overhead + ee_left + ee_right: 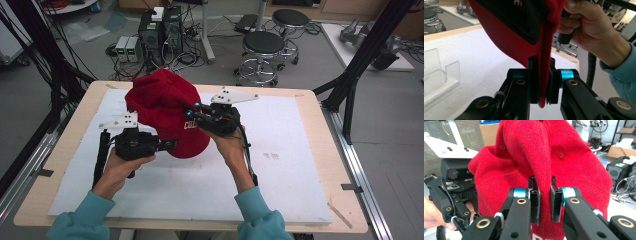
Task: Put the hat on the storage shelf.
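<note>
- I hold a red knitted cap with white lettering (pixel 167 112) above the white padded surface (pixel 280 165), toward its far left.
- My left gripper (pixel 543 82) has its jaws pinched on the cap's edge; my right gripper (pixel 545 200) nips a fold of its crown.
- It looks soft, light and floppy; the stiffer rim seems the best hold.
- A clear acrylic stand (pixel 439 75) sits to the left, apart from the cap.

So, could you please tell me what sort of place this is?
Probably a lab or workshop: computer towers with tangled cables stand on the floor behind the table, beside rolling stools.
</note>
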Available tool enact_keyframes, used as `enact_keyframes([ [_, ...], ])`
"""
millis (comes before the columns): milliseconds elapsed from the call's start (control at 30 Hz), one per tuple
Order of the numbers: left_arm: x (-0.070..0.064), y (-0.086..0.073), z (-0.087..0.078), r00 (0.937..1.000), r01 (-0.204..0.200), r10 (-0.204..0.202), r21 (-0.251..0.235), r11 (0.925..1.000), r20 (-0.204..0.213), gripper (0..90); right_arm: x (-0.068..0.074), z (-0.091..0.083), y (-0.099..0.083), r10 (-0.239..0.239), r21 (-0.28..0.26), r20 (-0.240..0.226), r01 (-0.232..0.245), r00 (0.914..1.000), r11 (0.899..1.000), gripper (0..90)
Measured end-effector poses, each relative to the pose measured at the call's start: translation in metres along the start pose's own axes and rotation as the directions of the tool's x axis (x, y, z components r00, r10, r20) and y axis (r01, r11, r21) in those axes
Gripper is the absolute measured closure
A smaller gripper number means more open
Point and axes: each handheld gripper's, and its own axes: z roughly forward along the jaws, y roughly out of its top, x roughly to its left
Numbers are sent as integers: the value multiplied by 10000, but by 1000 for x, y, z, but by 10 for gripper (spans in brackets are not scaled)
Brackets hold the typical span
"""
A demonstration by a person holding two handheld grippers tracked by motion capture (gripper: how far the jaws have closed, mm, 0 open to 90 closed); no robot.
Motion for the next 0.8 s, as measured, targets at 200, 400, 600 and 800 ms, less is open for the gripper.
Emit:
enact_keyframes([
  [200, -1, 0, -1, 10000, -28, 29, 99, 9999, -31, 847, 0, 1, -1, -102, 63, -129, 103, 9999, 9999, 815],
  [400, -2, 0, -1, 9992, -278, 287, 322, 9991, -268, 848, 2, 1, 0, -366, -88, 55, 366, 9993, 9993, 576],
  [600, -2, 1, -4, 9973, -433, 449, 275, 9987, -581, 848, 1, -4, 0, -318, -16, 877, 321, 9956, 9995, 144],
  [800, 2, 4, -14, 9896, -655, 676, 200, 9976, -1271, 848, -6, -20, -8, -346, 413, 1366, 292, 9900, 9987, 17],
])
